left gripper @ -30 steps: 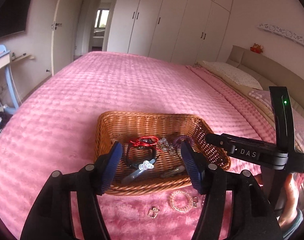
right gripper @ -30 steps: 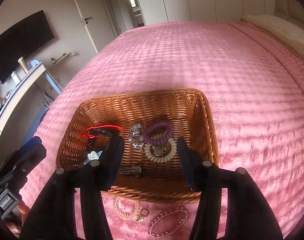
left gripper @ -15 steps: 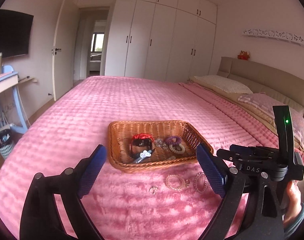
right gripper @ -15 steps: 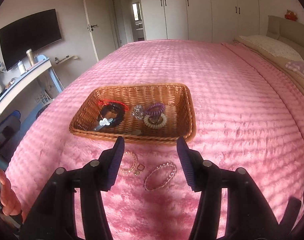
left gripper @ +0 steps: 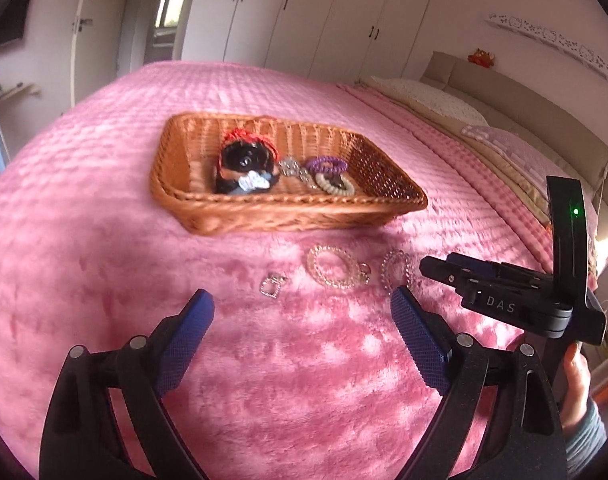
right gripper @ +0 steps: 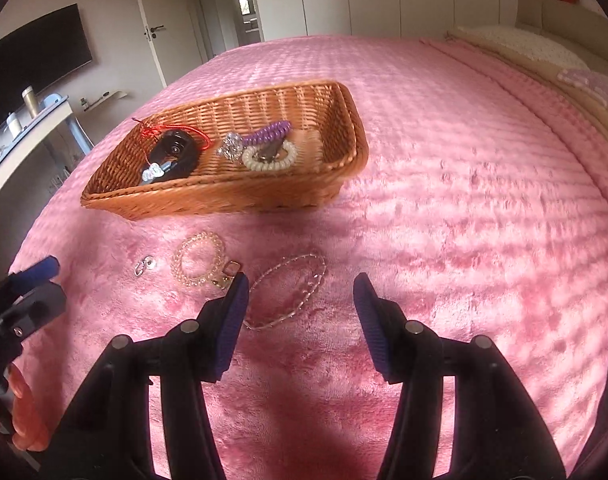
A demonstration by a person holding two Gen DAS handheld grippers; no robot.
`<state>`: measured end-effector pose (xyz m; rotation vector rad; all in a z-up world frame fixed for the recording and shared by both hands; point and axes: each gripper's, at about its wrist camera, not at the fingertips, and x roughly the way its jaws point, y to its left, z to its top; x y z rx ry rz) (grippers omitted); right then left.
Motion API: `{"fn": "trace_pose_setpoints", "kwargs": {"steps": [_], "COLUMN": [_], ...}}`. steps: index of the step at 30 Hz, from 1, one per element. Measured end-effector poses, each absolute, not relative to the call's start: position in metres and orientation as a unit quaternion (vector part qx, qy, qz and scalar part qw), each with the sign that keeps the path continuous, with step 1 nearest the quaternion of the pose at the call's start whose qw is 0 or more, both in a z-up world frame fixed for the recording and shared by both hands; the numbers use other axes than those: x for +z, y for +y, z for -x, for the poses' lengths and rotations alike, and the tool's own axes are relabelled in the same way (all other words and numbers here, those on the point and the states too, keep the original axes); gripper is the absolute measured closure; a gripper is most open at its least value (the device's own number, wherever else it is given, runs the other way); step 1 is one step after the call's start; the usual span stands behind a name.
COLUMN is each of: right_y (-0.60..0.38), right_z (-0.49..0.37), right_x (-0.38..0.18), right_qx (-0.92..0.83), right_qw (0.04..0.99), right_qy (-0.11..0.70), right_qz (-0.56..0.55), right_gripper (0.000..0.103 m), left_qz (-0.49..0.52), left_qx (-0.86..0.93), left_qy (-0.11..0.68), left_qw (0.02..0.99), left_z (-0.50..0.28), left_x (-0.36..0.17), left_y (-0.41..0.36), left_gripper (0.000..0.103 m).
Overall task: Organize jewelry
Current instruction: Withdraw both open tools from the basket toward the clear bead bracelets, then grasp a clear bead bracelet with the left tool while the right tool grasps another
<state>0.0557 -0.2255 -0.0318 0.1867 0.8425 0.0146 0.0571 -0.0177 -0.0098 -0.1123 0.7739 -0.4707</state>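
Soft daylight, slight blur, fisheye warping

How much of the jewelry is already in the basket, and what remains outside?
Done: the wicker basket holds the purple coil tie, cream coil tie and black piece. In hand: nothing; left gripper and right gripper are open. Left: bead bracelet, chain bracelet, small charm on the blanket.

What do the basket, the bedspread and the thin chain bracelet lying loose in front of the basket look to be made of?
Basket: woven wicker or rattan, warm brown with a slight sheen; the strands and braided rim show.
Bedspread: soft plush fabric, pink with a quilted ripple; the nap catches the light in patches.
Chain bracelet: probably pale metal links, thin and glinting; too small to be sure.
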Motion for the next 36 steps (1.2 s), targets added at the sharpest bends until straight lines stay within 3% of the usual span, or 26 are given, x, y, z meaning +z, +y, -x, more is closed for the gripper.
{"fn": "trace_pose_setpoints", "kwargs": {"steps": [2, 5, 6, 7, 9, 10, 13, 25, 29, 32, 34, 36], "right_y": [-0.227, -0.227, -0.227, -0.227, -0.228, -0.229, -0.226, -0.208, -0.203, -0.200, -0.200, -0.203], "right_z": [-0.060, -0.062, -0.062, -0.061, -0.062, -0.063, -0.066, -0.087, -0.087, -0.086, -0.085, -0.082], "right_x": [-0.039, -0.046, -0.047, -0.049, -0.053, -0.054, -0.055, -0.058, -0.058, -0.058, -0.057, -0.057], "right_qx": [-0.004, -0.010, -0.011, -0.011, -0.006, -0.004, -0.005, -0.028, -0.022, -0.018, -0.015, -0.012], "right_qw": [0.905, 0.904, 0.905, 0.905, 0.903, 0.903, 0.904, 0.899, 0.901, 0.902, 0.903, 0.903], "right_qy": [0.416, 0.420, 0.420, 0.420, 0.424, 0.424, 0.423, 0.435, 0.432, 0.430, 0.429, 0.428], "right_qz": [-0.086, -0.075, -0.072, -0.070, -0.071, -0.073, -0.068, -0.041, -0.030, -0.025, -0.027, -0.035], "right_gripper": [0.052, 0.052, 0.053, 0.054, 0.065, 0.066, 0.069, 0.071, 0.085, 0.095, 0.097, 0.097], "left_qz": [0.056, 0.047, 0.042, 0.034, 0.016, 0.008, -0.019, -0.067, -0.070, -0.081, -0.091, -0.097], "left_qx": [-0.228, -0.229, -0.223, -0.219, -0.214, -0.212, -0.194, -0.172, -0.170, -0.170, -0.172, -0.170], "left_qy": [0.390, 0.410, 0.415, 0.417, 0.423, 0.426, 0.431, 0.434, 0.432, 0.426, 0.421, 0.417], "left_qw": [0.891, 0.882, 0.881, 0.882, 0.880, 0.880, 0.881, 0.882, 0.883, 0.885, 0.886, 0.887], "left_z": [-0.069, -0.089, -0.097, -0.102, -0.110, -0.113, -0.120, -0.126, -0.125, -0.121, -0.117, -0.113], "left_x": [-0.016, -0.024, -0.027, -0.029, -0.034, -0.036, -0.043, -0.051, -0.050, -0.050, -0.051, -0.051], "left_y": [-0.027, -0.045, -0.050, -0.055, -0.065, -0.069, -0.079, -0.093, -0.093, -0.096, -0.104, -0.108], "left_gripper": [0.017, 0.028, 0.037, 0.040, 0.052, 0.057, 0.061, 0.062, 0.063, 0.074, 0.092, 0.095]}}
